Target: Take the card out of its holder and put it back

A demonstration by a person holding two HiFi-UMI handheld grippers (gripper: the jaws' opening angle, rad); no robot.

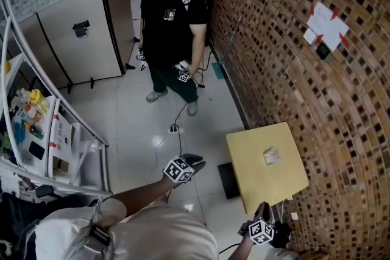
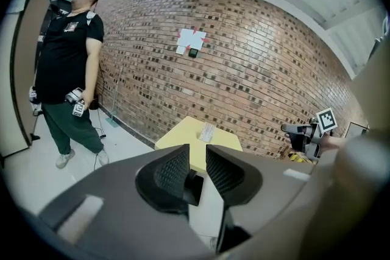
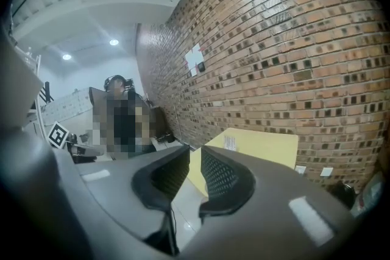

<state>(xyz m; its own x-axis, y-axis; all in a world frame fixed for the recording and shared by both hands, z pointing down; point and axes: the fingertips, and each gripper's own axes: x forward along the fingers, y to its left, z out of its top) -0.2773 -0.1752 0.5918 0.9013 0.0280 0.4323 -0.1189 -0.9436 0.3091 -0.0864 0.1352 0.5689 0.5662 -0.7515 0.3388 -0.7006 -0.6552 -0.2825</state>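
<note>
Left gripper view shows the left gripper (image 2: 197,170) with its ribbed pads a narrow gap apart and nothing between them. In the right gripper view, the right gripper (image 3: 195,176) is the same, slightly spread and empty. In the head view both are held low in front of the person. The left gripper (image 1: 194,159) hangs over the tiled floor, and the right gripper (image 1: 263,211) is just at the near edge of the yellow counter (image 1: 256,189).

The card holder (image 1: 272,156) lies flat on that counter as a small pale rectangle, towards the brick wall side and well apart from both grippers. It also shows in the left gripper view (image 2: 207,131) and the right gripper view (image 3: 230,142). It is too small to tell the card from the holder.

The task looks not yet begun; this is the approach. The next move probably calls for bringing both grippers over the counter. One would steady the holder while the other pinches the card's free edge.

No writing can be read. The holder carries faint print too small to make out. The white papers (image 1: 326,26) taped to the brick wall look blank. The grippers' cubes bear only black-and-white square patterns. A second person (image 1: 173,27) stands further off, on the floor.
</note>
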